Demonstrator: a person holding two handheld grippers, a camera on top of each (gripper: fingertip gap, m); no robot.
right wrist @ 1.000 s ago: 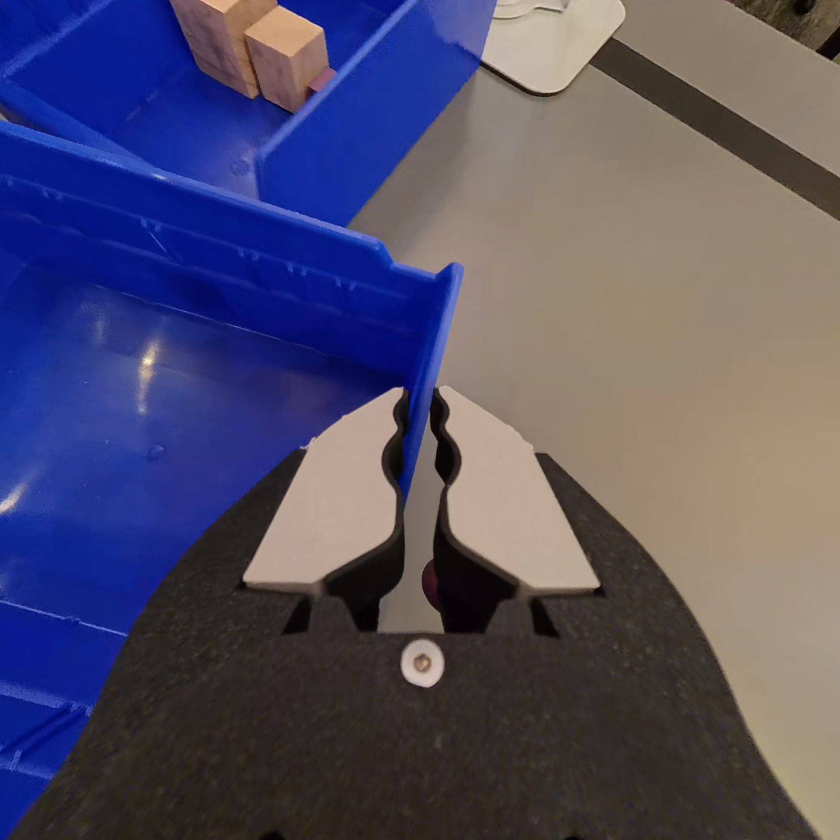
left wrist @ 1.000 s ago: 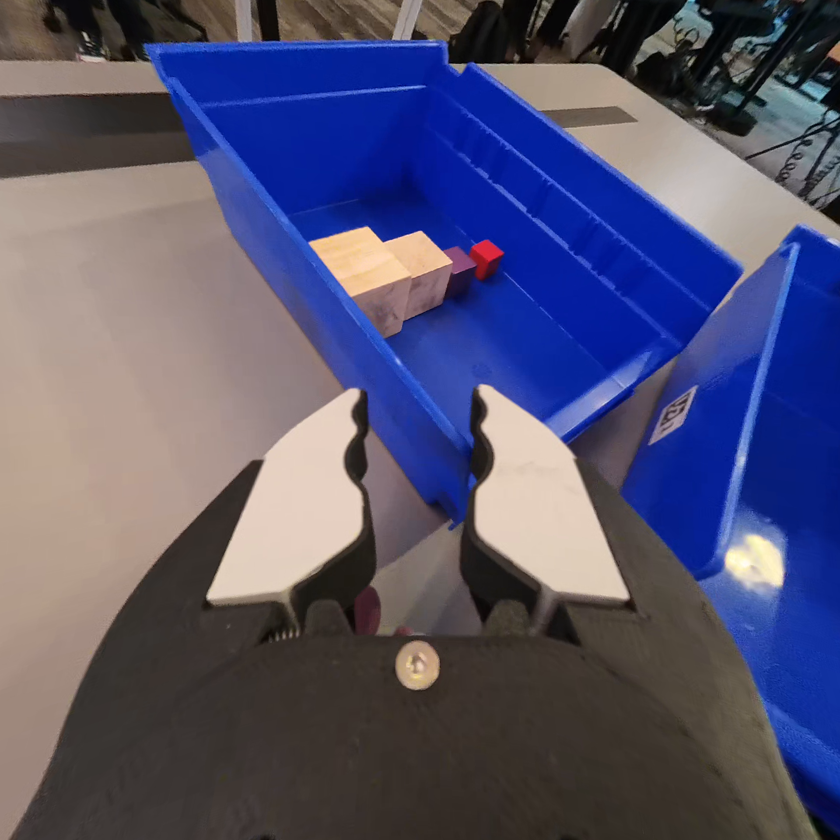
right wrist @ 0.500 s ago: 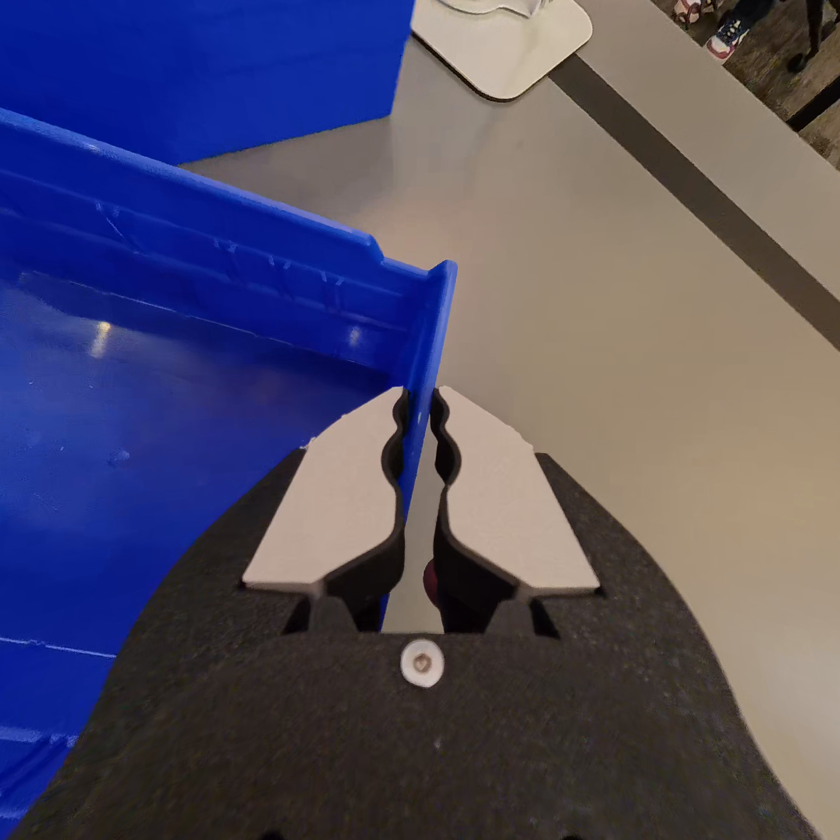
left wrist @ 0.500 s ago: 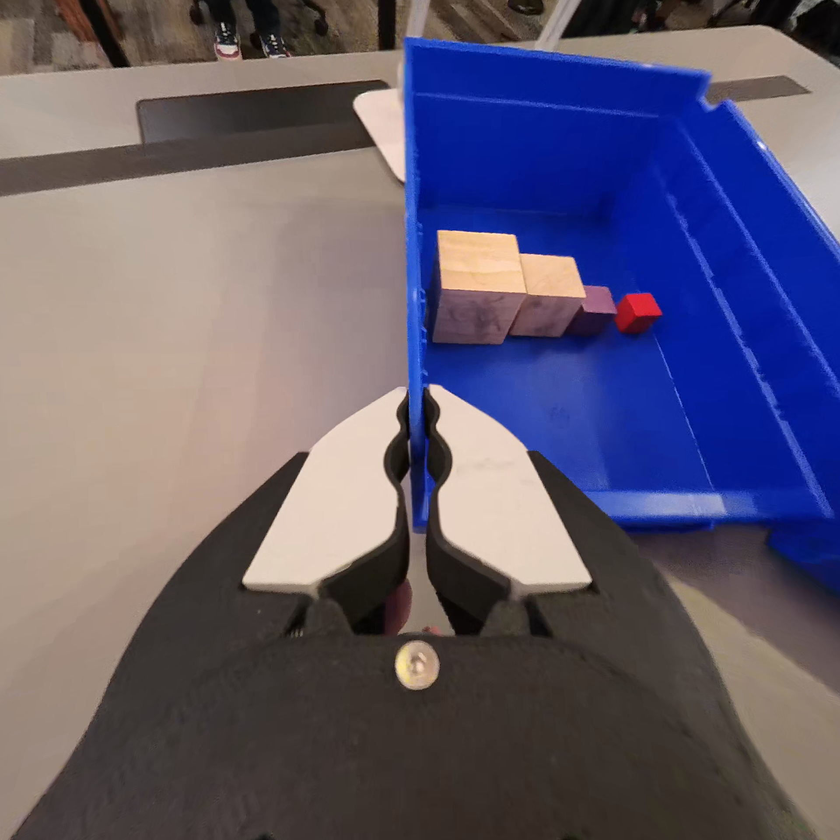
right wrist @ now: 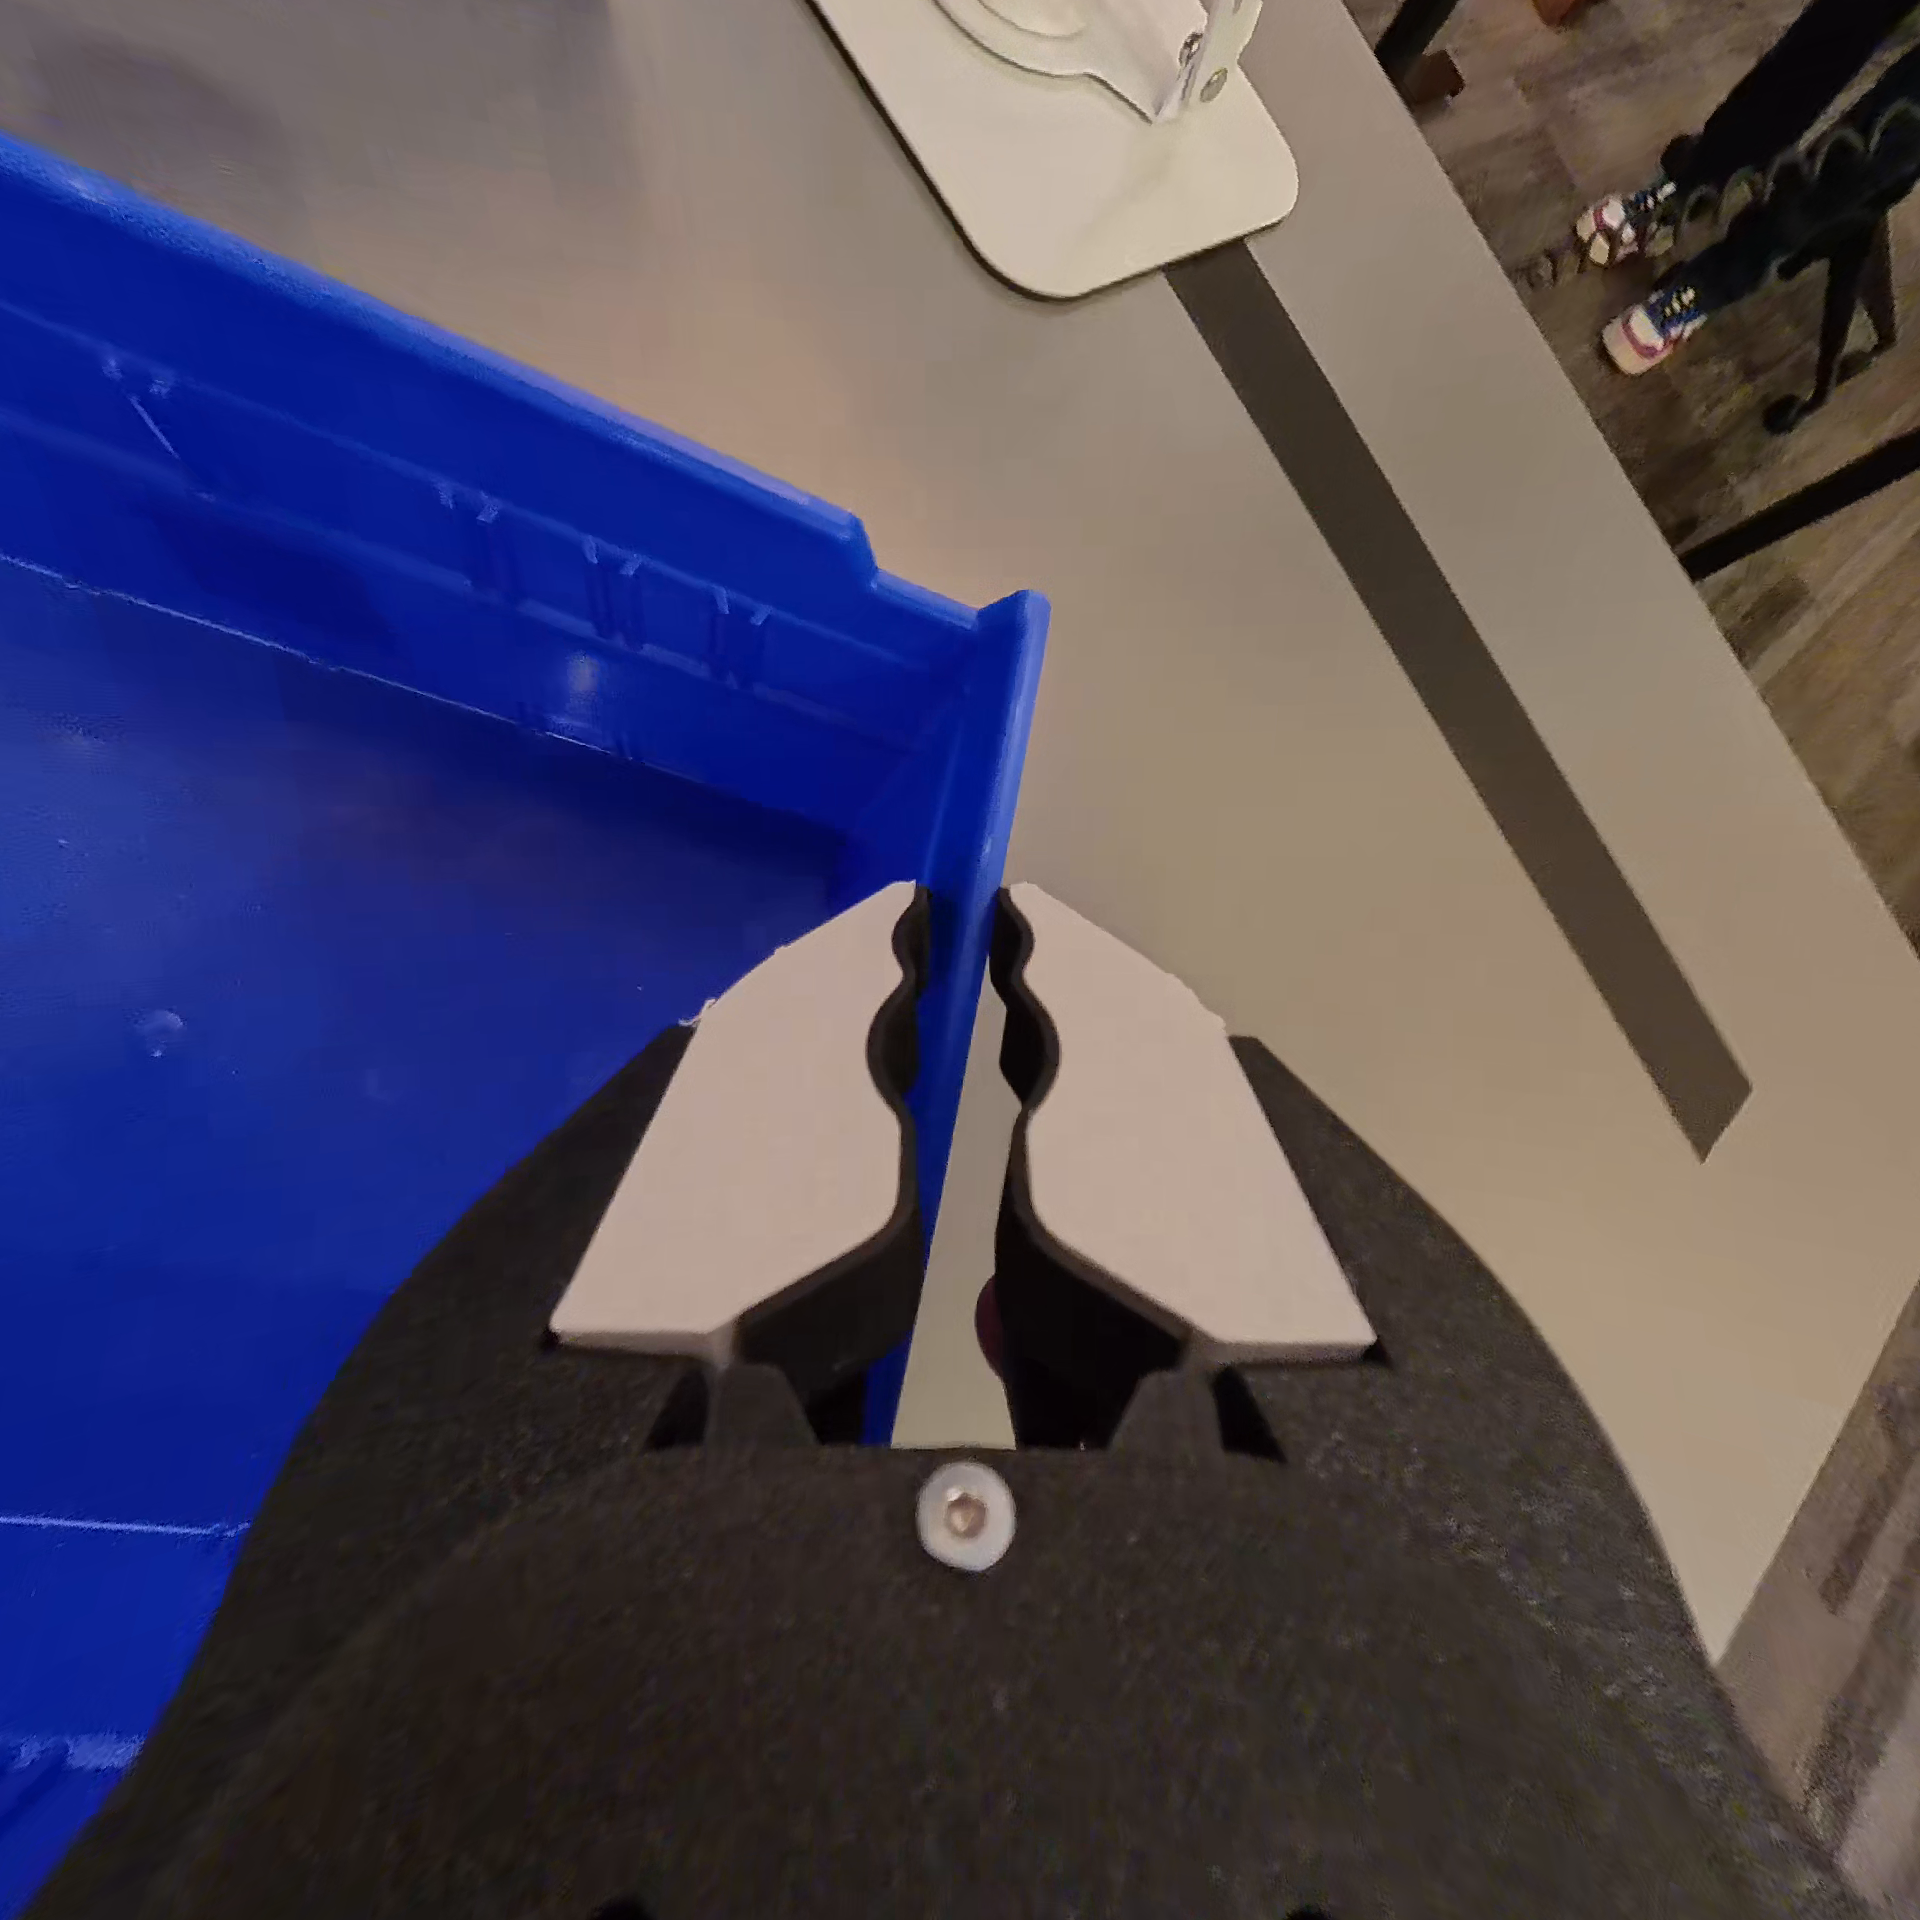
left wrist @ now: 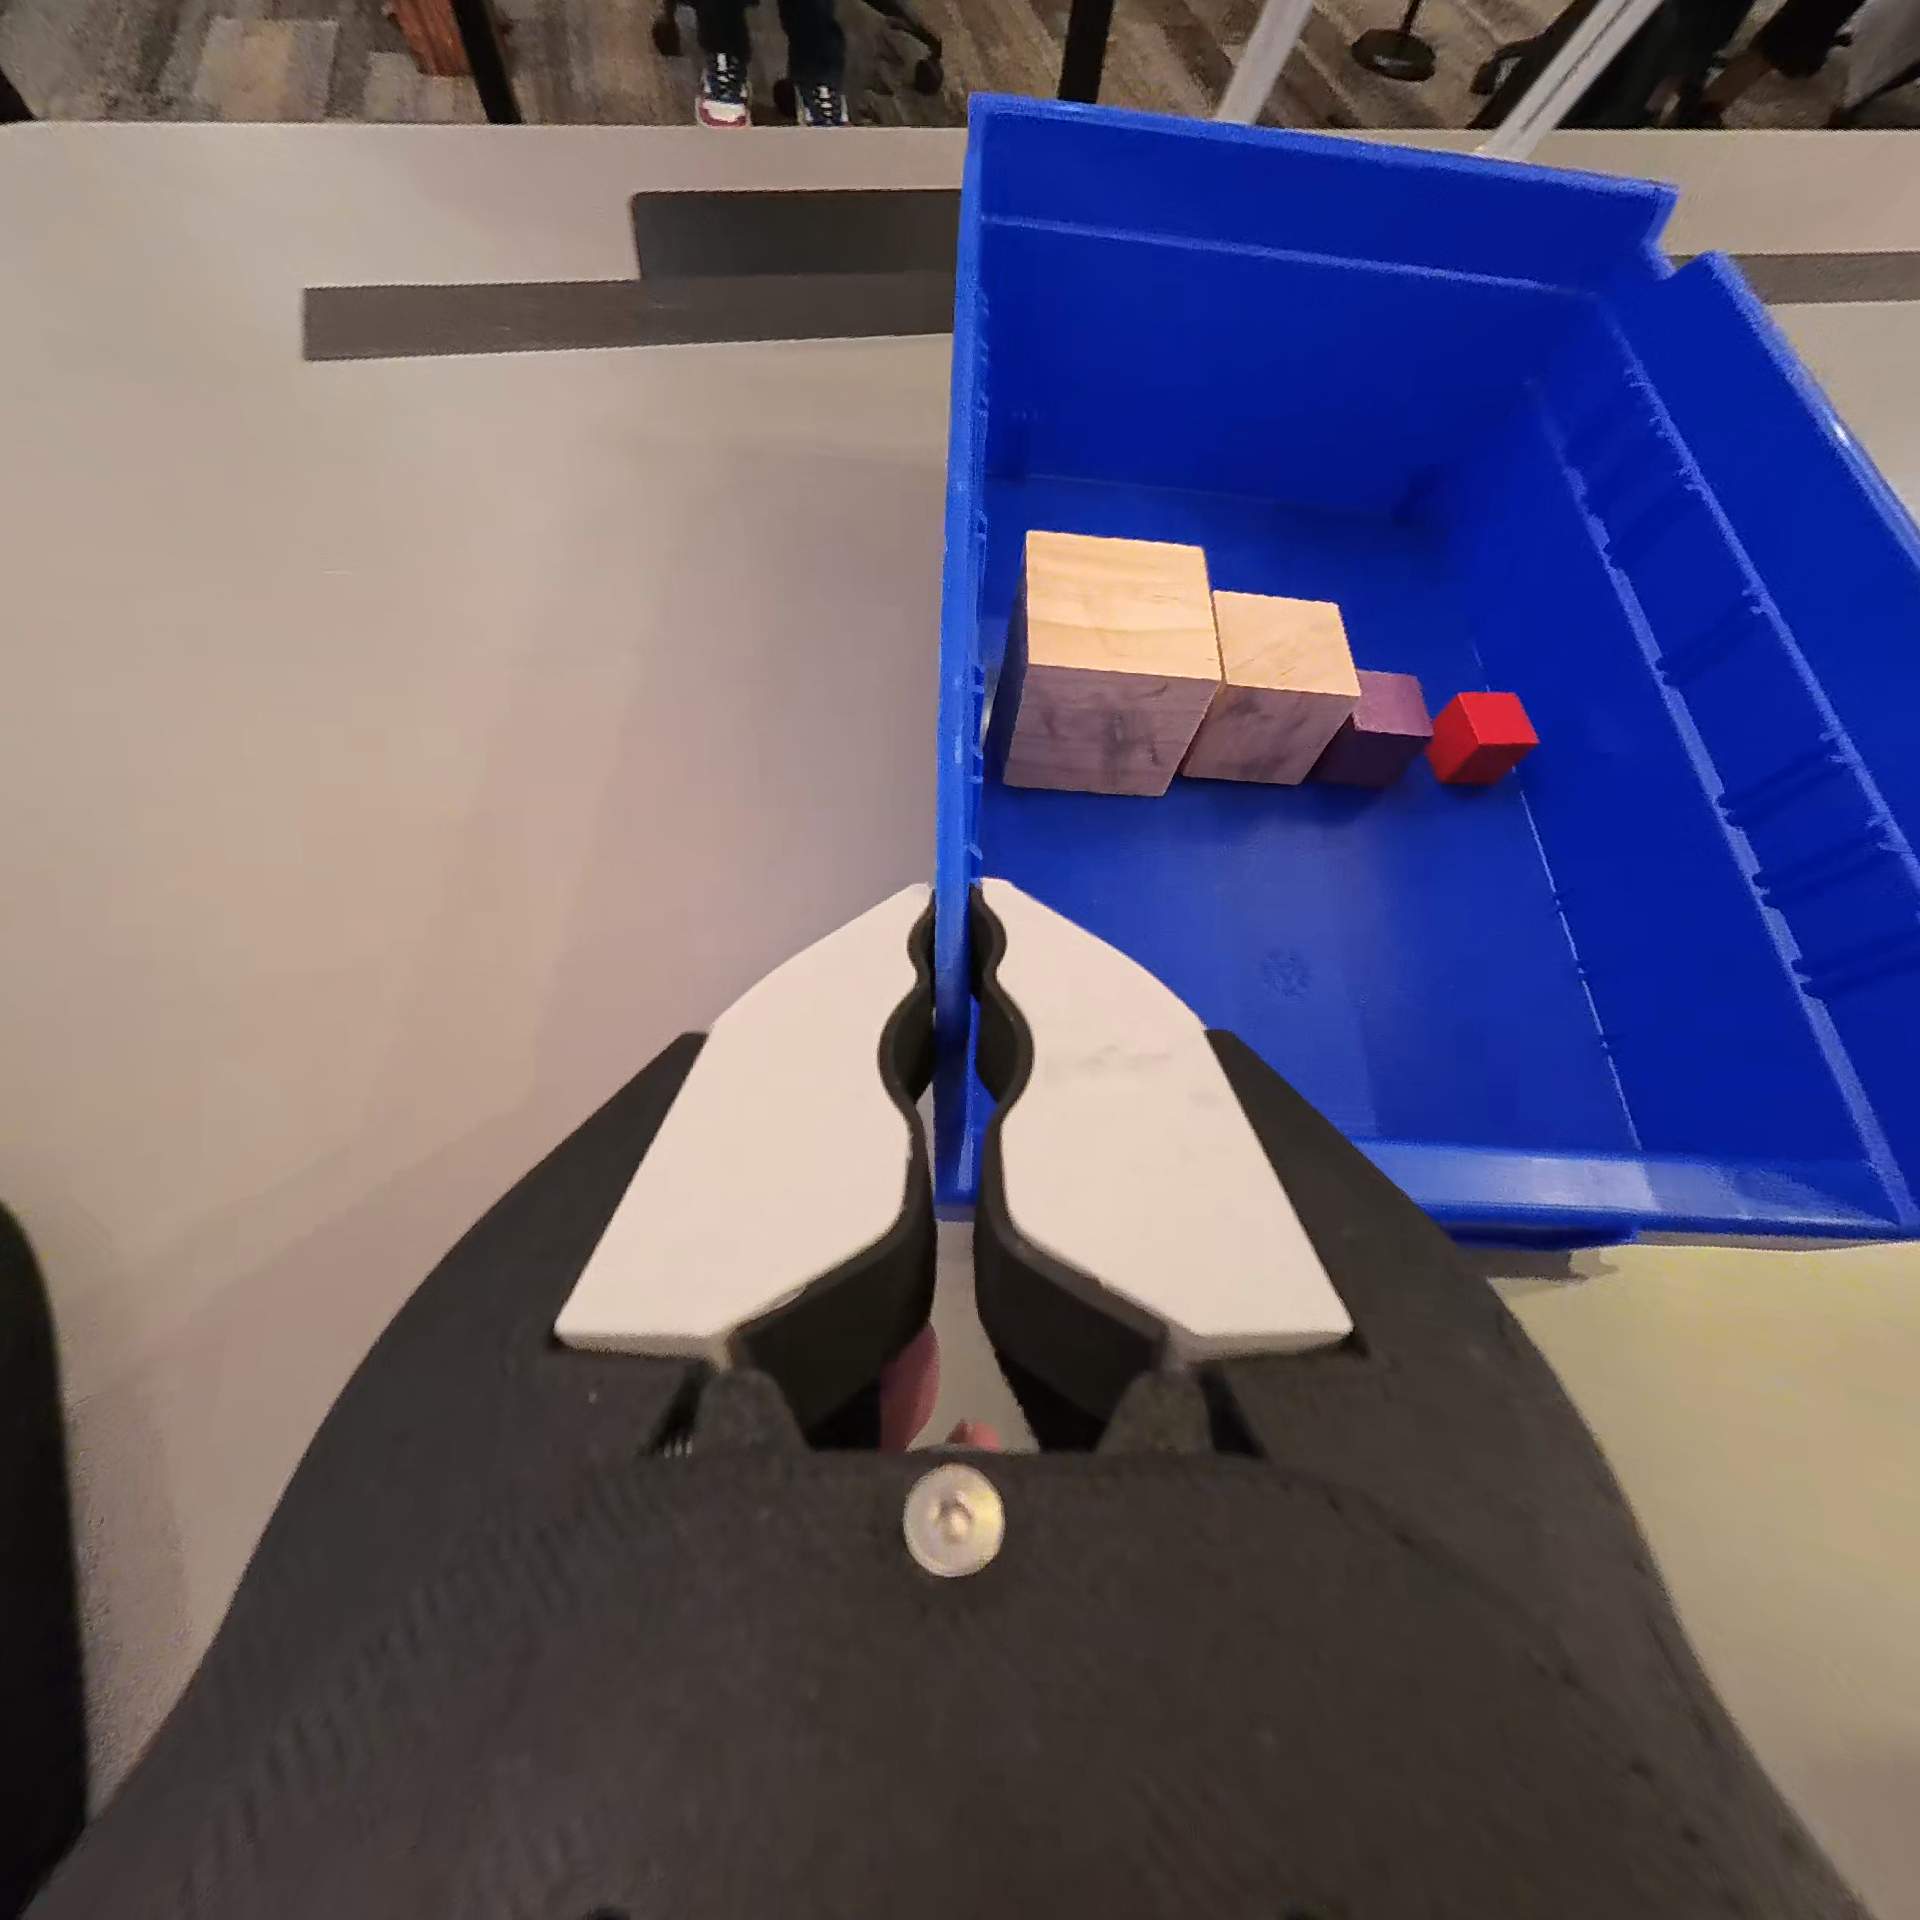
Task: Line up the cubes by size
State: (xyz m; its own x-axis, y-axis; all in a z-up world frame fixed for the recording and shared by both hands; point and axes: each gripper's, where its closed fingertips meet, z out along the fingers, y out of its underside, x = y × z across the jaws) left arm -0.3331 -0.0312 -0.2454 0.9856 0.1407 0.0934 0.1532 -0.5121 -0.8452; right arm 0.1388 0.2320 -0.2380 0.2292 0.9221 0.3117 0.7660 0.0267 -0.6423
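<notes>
In the left wrist view a blue bin (left wrist: 1247, 343) holds a row of cubes going down in size from left to right: a large wooden cube (left wrist: 1112, 665), a smaller wooden cube (left wrist: 1273, 691), a purple cube (left wrist: 1377, 732) and a small red cube (left wrist: 1481, 738) set slightly apart. My left gripper (left wrist: 953, 894) is shut on this bin's left wall near its front corner. In the right wrist view my right gripper (right wrist: 958, 894) is shut on the right wall of a second blue bin (right wrist: 416, 883). No cube shows in that bin.
The grey table (left wrist: 468, 727) spreads out left of the cube bin, with a dark strip (left wrist: 623, 312) across it. In the right wrist view a white base plate (right wrist: 1101, 156) lies beyond the second bin. The table edge (right wrist: 1849, 935) is on the right, with people's feet past it. The left gripper's tips are roughly 55 cm from the right gripper's. To the white base plate (right wrist: 1101, 156): right tips about 30 cm, left tips about 45 cm.
My left gripper went from open at the cube bin's corner to shut on its wall, and the bin swung round square to it. The cube bin left the right view. My right jaws stand slightly wider.
</notes>
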